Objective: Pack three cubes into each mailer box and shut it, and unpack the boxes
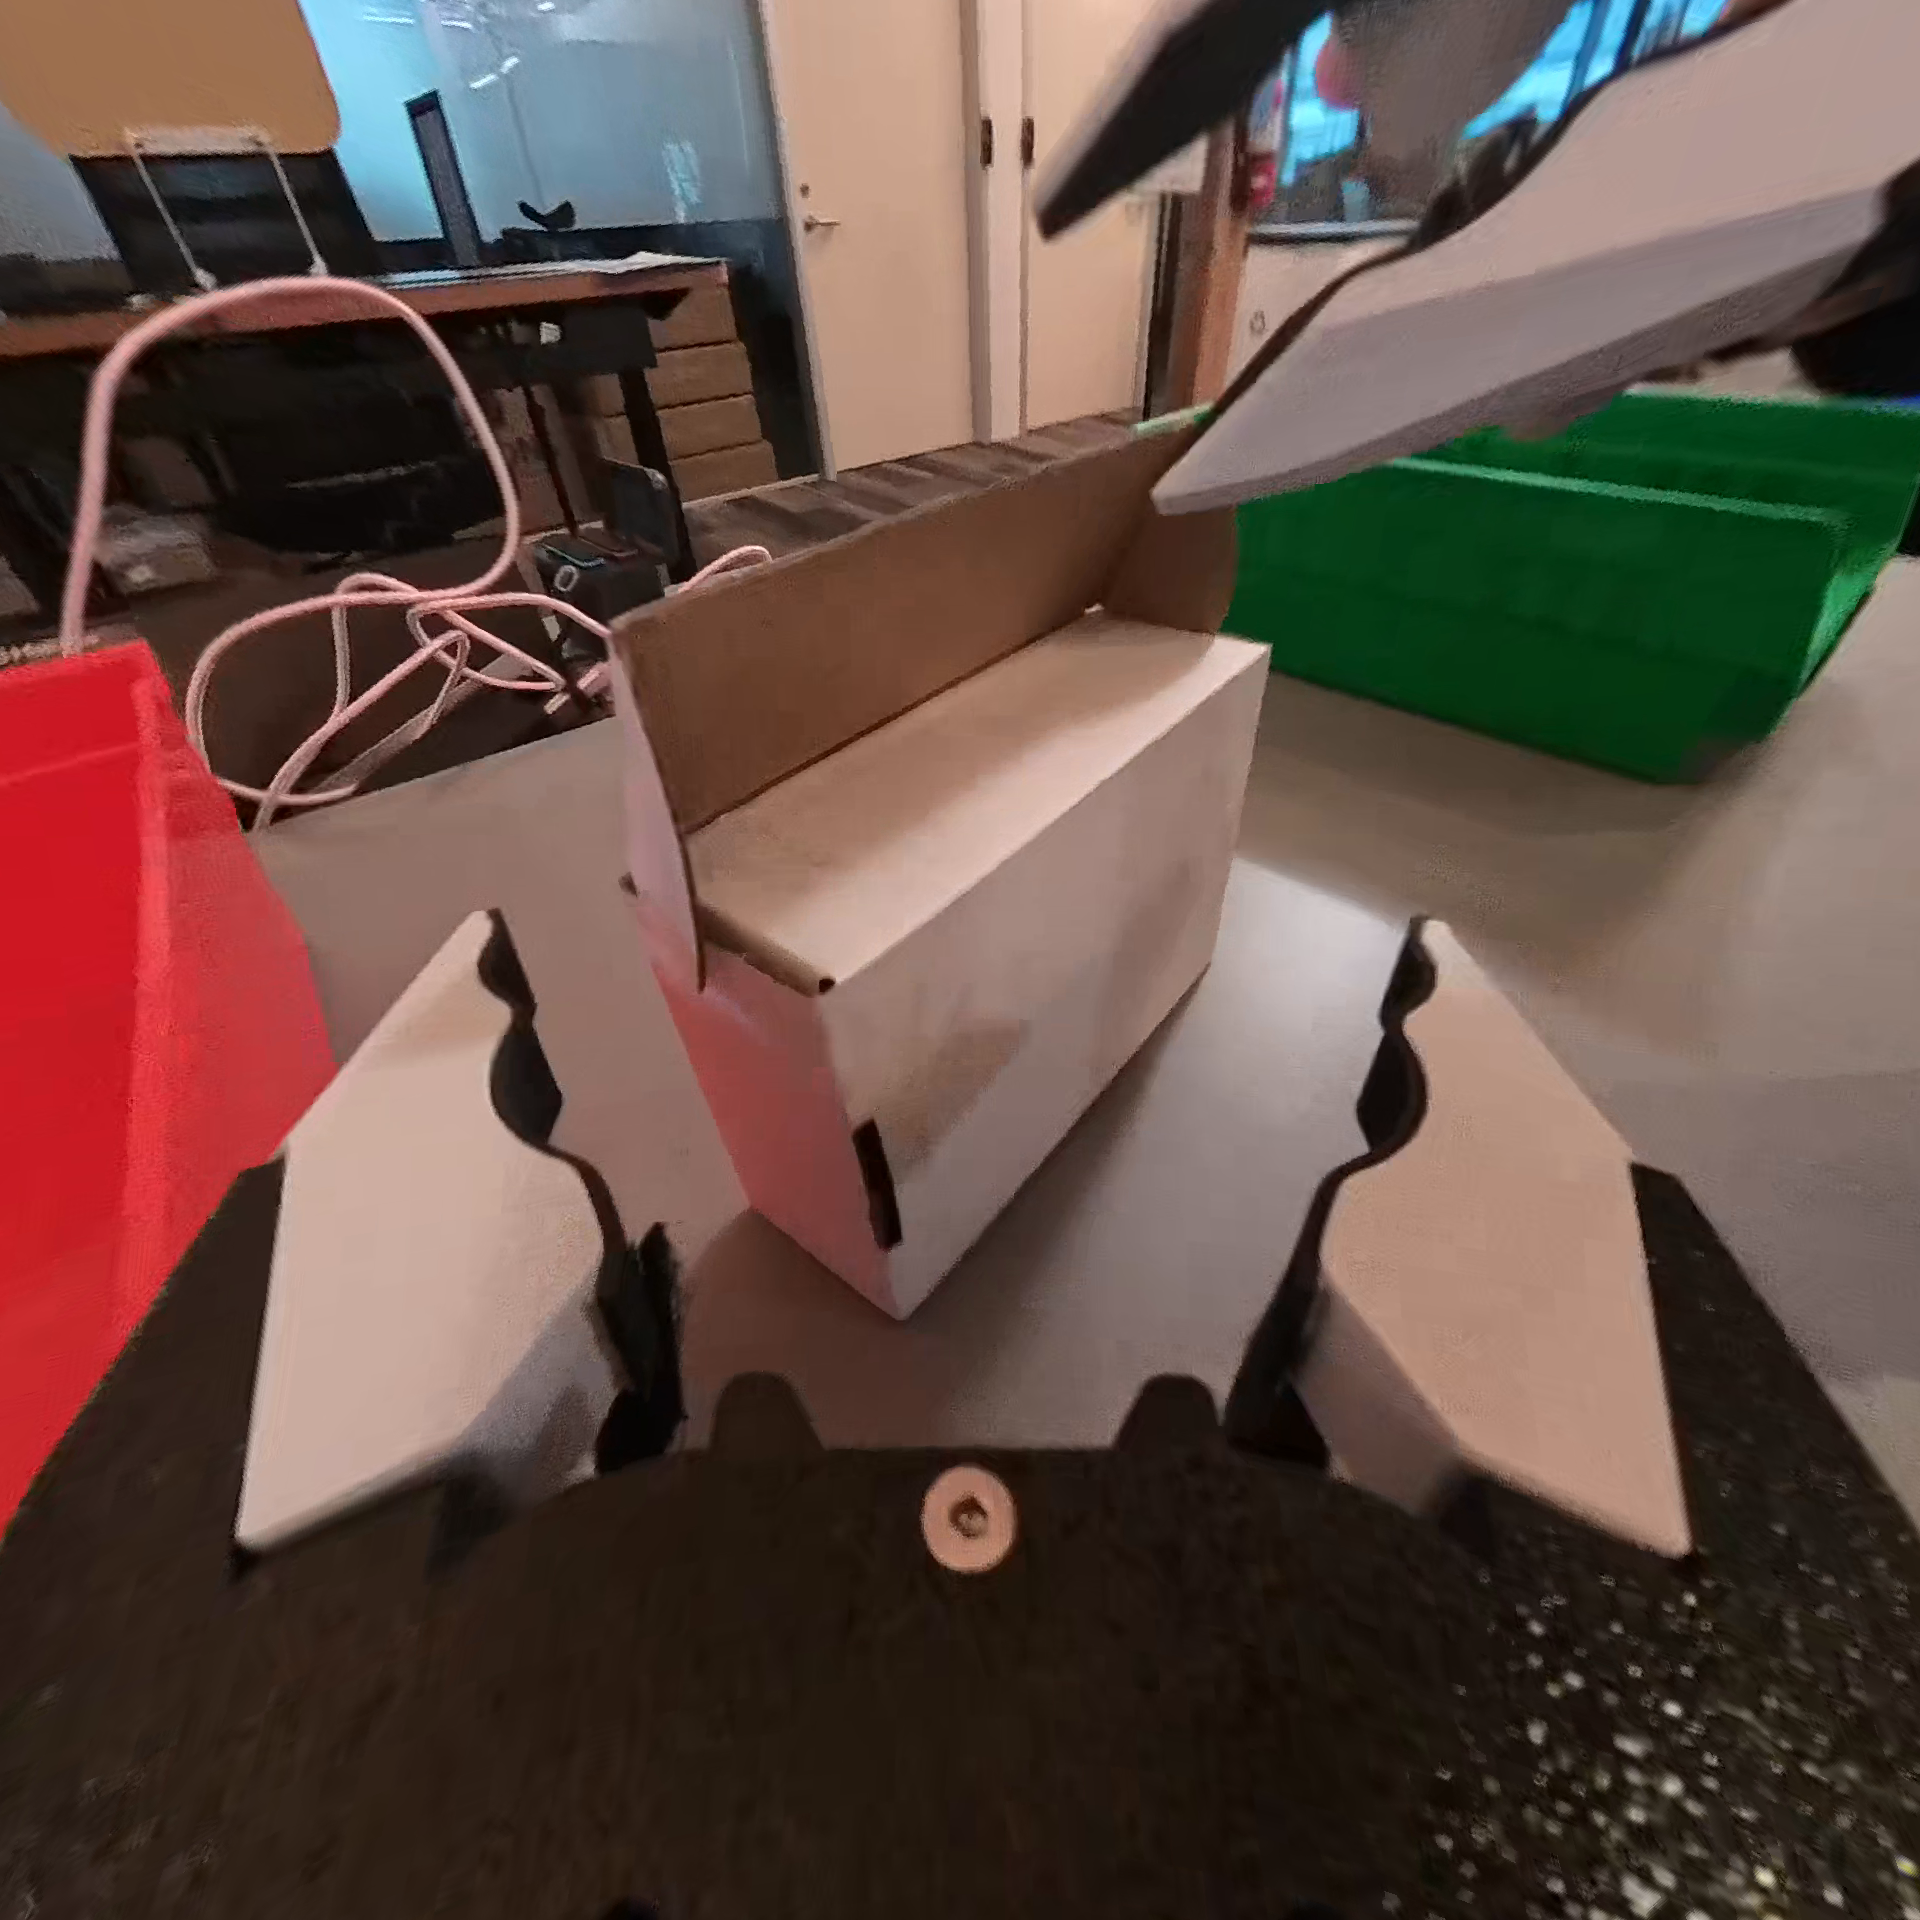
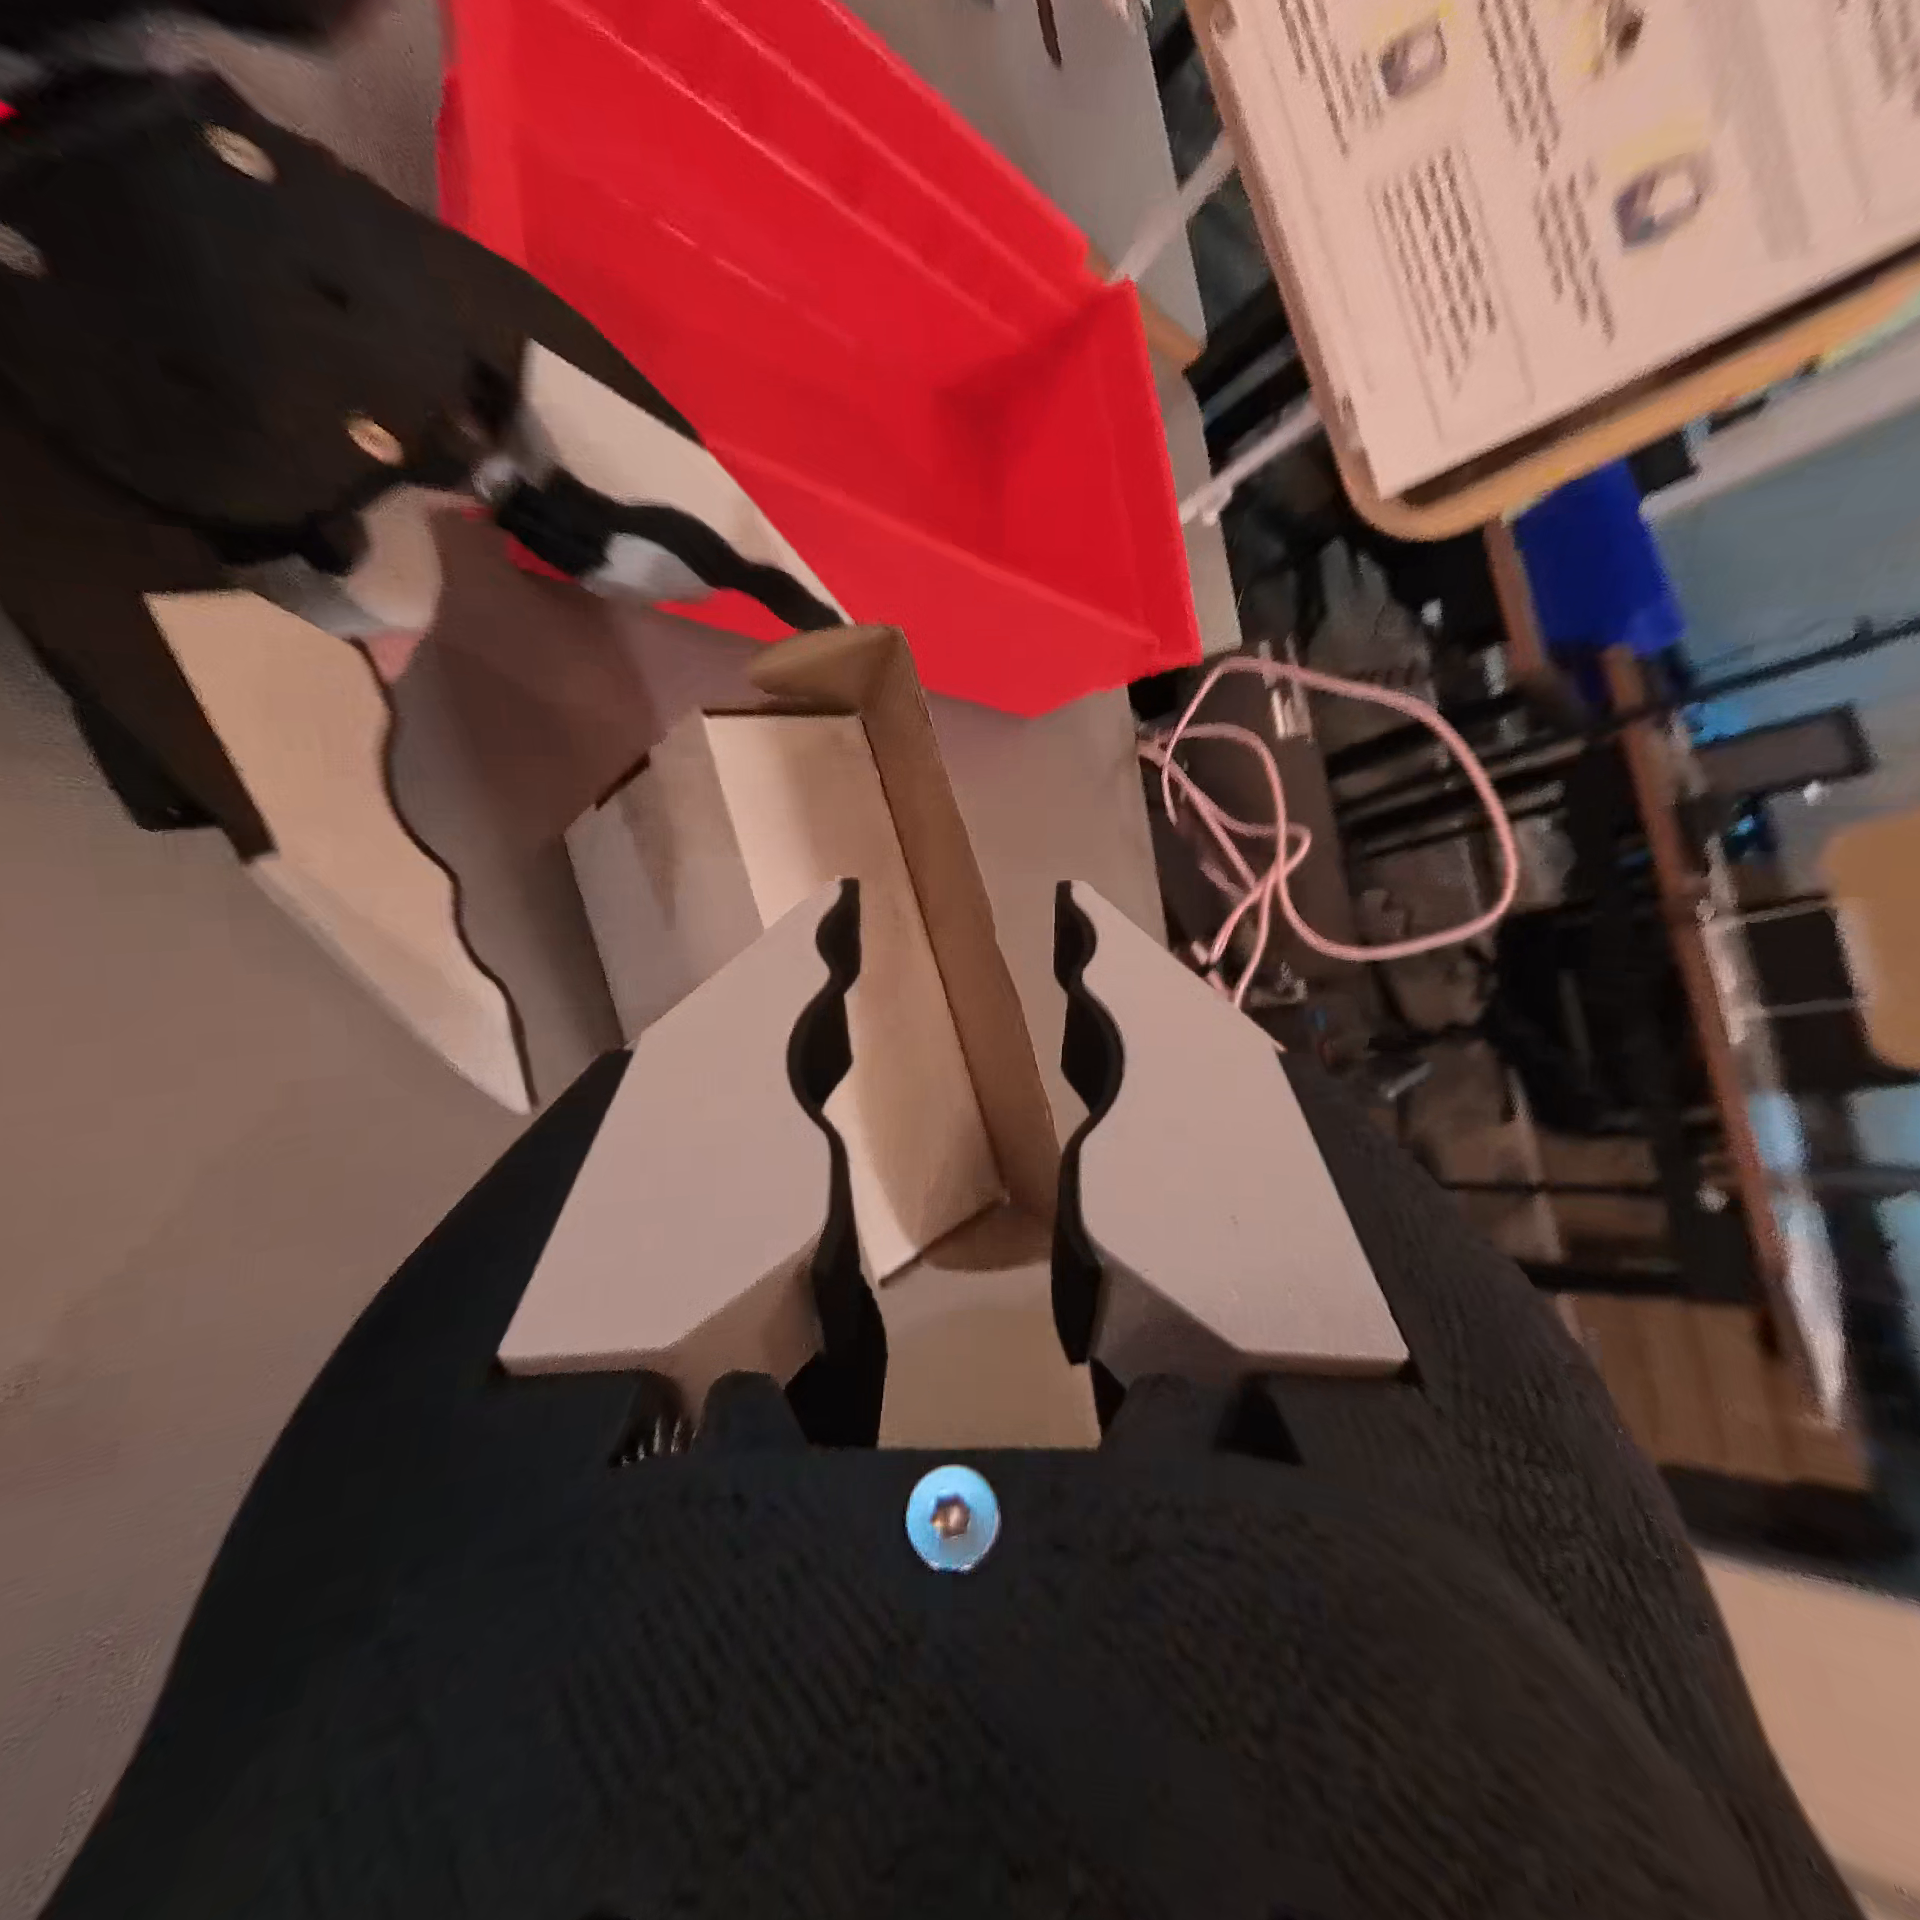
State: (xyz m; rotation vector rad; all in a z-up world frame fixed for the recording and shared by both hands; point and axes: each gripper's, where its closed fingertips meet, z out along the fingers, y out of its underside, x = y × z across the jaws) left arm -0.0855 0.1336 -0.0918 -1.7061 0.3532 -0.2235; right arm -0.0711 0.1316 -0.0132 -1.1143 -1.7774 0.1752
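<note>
Mailer box (image 1: pixel 966 914) on the pale table (image 1: pixel 1558 987), white outside, brown inside, front flap standing upright. Right gripper (image 2: pixel 956 894) hovering over the box's far right corner, jaws fairly narrow, straddling the raised flap (image 2: pixel 956 935), gaps visible on both sides, nothing pinched. Left gripper (image 1: pixel 956 925) close before the box's near end, jaws spread wide either side of it, not touching. Left of the box, red bin (image 1: pixel 104 987); right and behind, green bin (image 1: pixel 1558 603). Beyond the box, pink cable (image 1: pixel 343 623).
</note>
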